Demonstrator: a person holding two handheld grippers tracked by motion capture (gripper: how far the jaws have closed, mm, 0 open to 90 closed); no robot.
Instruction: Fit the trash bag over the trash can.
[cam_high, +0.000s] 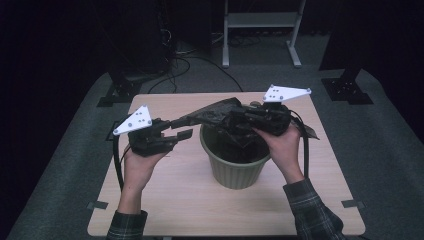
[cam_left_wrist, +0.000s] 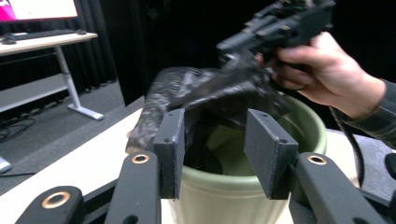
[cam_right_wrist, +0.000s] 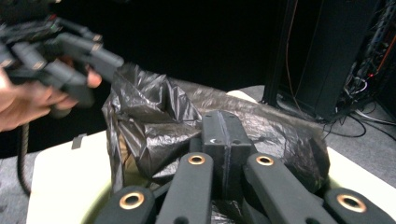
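Dark curtains ringed the wooden table (cam_high: 165, 200). Draped over the green bin (cam_high: 235, 172), the black plastic bag (cam_high: 210, 116) looked light, limp and slippery, best pinched at its hem. Right gripper (cam_right_wrist: 223, 140) clamped a fold; left gripper (cam_left_wrist: 212, 154) stood parted, gripping nothing.

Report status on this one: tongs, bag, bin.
Left tongs open, off the bag. Right tongs shut on black bag, held above the green bin. Bag not yet spread over the rim; nothing in the way.
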